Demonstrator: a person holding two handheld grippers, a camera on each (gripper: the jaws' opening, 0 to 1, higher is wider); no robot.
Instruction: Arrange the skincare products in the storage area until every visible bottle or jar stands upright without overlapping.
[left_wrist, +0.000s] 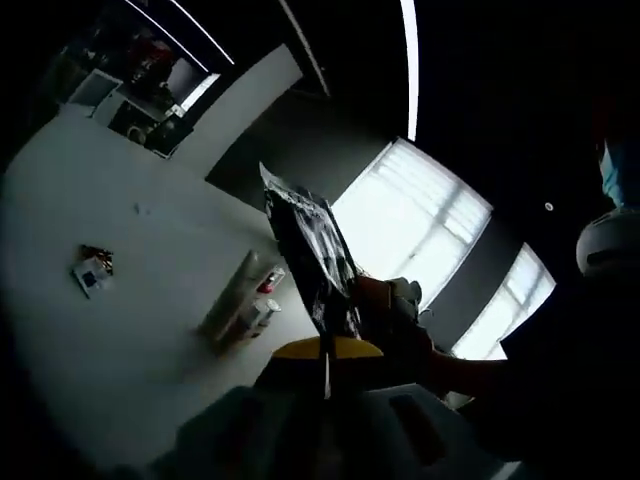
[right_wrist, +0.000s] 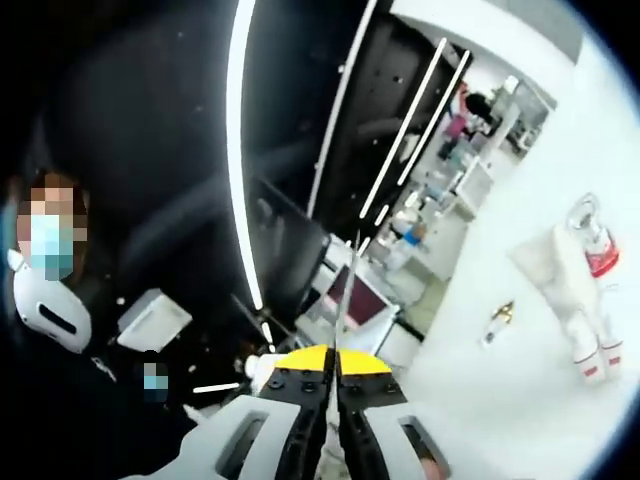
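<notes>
- Pinching a thin printed sheet (left_wrist: 310, 250), the left gripper (left_wrist: 326, 352) has its jaws shut on it, well above the white table (left_wrist: 120, 300).
- Skincare bottles (left_wrist: 262, 300) stand by a white organizer; probably light, smooth, slippery, so grip mid-body.
- Right gripper (right_wrist: 336, 362) is closed on another thin sheet.
</notes>
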